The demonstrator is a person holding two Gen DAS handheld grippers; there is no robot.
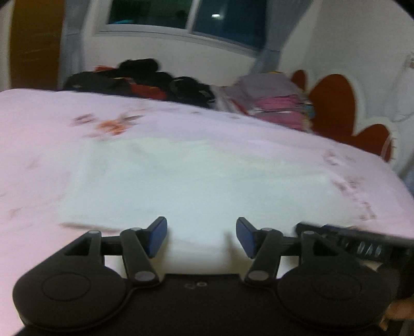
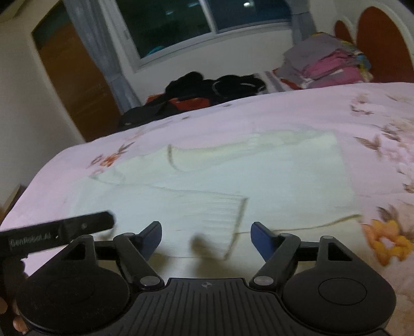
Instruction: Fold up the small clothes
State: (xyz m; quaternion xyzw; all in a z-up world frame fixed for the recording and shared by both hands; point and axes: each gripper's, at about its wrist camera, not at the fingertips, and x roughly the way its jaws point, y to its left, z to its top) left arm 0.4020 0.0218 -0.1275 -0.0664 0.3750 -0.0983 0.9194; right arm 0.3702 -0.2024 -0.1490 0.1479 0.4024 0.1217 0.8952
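A small white knit garment [image 1: 196, 186] lies spread flat on the pink floral bedspread [image 1: 38, 144]. In the right wrist view the garment [image 2: 271, 175] shows a sleeve [image 2: 212, 214] folded across its front, cuff nearest me. My left gripper [image 1: 201, 236] is open and empty, just above the garment's near edge. My right gripper [image 2: 206, 240] is open and empty, over the near hem by the sleeve cuff. The left gripper's body [image 2: 57, 232] shows at the left of the right wrist view; the right gripper's body [image 1: 362, 243] shows at the right of the left wrist view.
A heap of dark clothes [image 1: 145, 82] and a stack of folded pink and grey clothes [image 1: 274, 103] sit at the bed's far side, below a window [image 1: 186, 18]. A red-and-white headboard [image 1: 336, 108] is at the right. A wooden door [image 2: 75, 85] stands at the left.
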